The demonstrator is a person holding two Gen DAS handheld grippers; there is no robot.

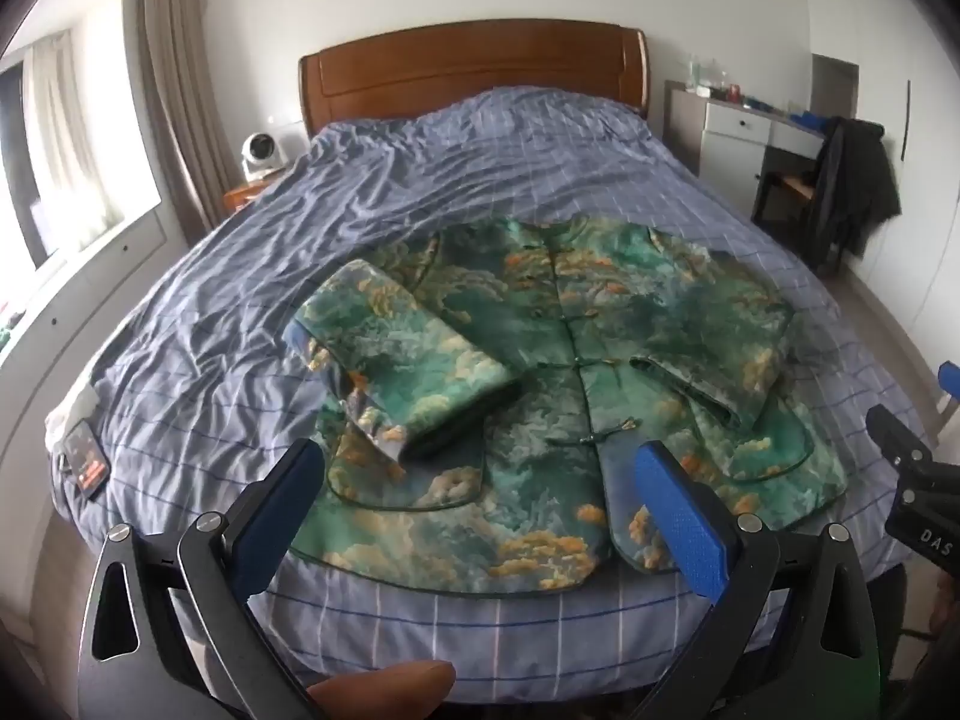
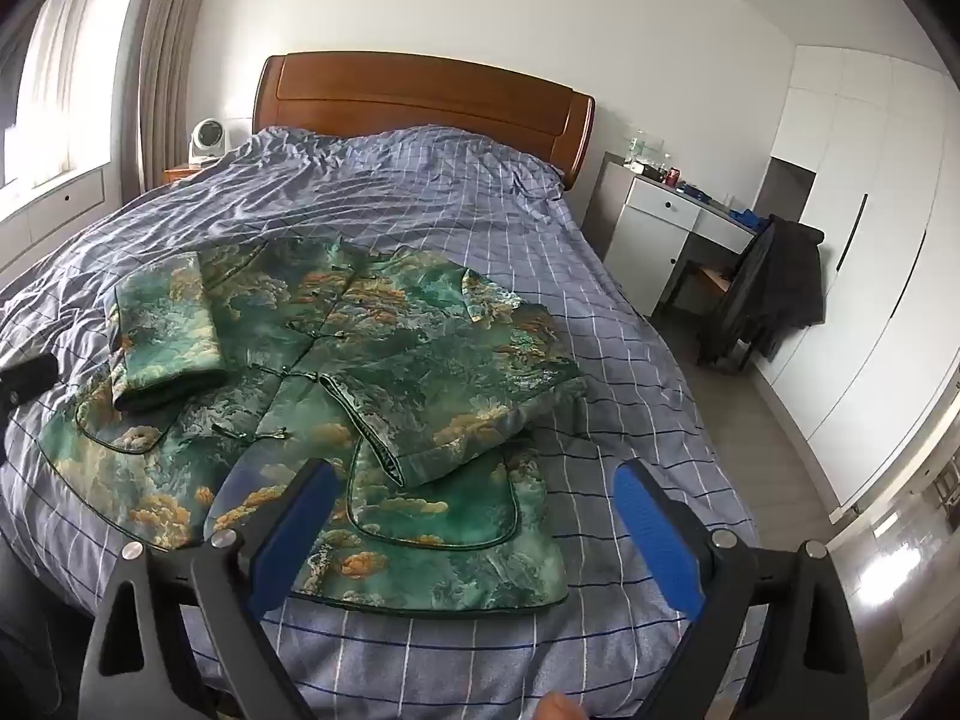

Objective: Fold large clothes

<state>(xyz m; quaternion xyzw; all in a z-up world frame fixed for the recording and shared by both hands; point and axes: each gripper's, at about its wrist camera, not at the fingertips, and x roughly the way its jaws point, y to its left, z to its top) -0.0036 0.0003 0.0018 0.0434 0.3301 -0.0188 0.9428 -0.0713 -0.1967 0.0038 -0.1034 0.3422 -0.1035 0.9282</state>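
A green jacket with an orange cloud print lies front up on the bed, both sleeves folded in over its body; it also shows in the right wrist view. The left sleeve and the right sleeve rest on top. My left gripper is open and empty, held above the jacket's near hem. My right gripper is open and empty above the jacket's near right corner. The right gripper's body shows at the left view's right edge.
The bed has a blue checked cover and a wooden headboard. A small fan stands on the left nightstand. A white desk and a chair with a dark coat stand to the right. A dark tagged item lies at the bed's left edge.
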